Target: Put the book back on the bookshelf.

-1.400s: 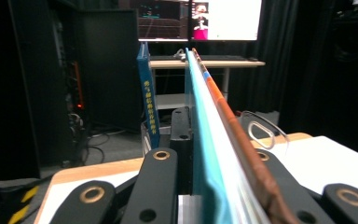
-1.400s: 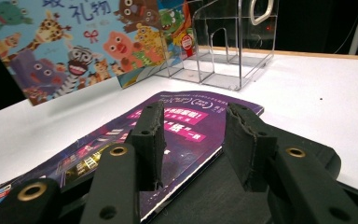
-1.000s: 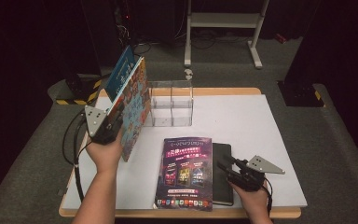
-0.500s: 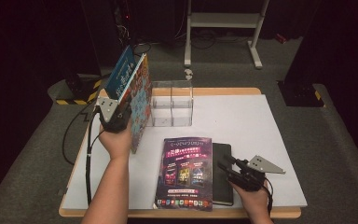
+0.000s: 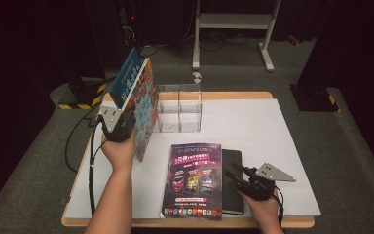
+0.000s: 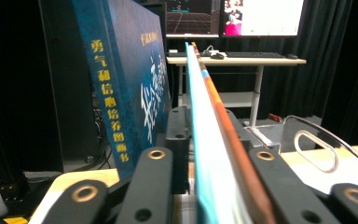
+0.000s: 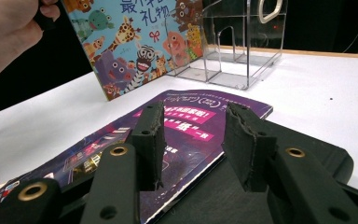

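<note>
Books [image 5: 139,105] stand tilted upper left in our clamped left gripper [image 5: 118,127], rack [image 5: 179,108] just right; right gripper [image 5: 243,181] gapes empty.

magazine [image 5: 192,181] on table [image 5: 253,122], clear organiser [image 5: 179,108] behind it

My left gripper [image 5: 118,127] carried the two upright books [image 5: 137,100] from the left edge of the high view toward the clear organizer [image 5: 179,107] at upper centre, sinking slightly, and its jaws had just been opening around them.
</note>
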The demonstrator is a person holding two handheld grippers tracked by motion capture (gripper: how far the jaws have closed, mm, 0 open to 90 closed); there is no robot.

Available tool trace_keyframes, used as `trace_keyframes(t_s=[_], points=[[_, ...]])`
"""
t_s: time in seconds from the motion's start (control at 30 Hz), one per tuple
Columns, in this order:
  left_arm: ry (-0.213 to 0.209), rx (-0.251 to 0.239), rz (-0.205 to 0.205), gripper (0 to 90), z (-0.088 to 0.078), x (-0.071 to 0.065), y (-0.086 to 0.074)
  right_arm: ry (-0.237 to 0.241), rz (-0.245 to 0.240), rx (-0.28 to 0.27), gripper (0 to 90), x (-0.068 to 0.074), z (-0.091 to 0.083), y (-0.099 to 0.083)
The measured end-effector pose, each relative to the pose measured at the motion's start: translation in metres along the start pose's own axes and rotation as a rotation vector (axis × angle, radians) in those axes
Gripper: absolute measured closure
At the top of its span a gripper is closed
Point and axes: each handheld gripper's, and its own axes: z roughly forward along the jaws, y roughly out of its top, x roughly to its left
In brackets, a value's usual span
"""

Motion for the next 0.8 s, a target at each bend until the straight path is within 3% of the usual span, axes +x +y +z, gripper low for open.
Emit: trace_keyframes(t_s=[0.37,0.63,0.8], points=[[-0.004,0.044,0.078,75.6,-0.022,0.0,-0.024,0.001,-0.002,0.009,57.8,0.002,0.002,-0.001],[0.016,0.039,0.093,77.9,-0.022,-0.003,-0.026,0.001,-0.001,0.008,57.8,0.001,0.002,-0.001],[0.036,0.044,0.082,78.3,-0.017,-0.002,-0.024,0.001,-0.001,0.005,57.8,0.001,0.001,-0.001]])
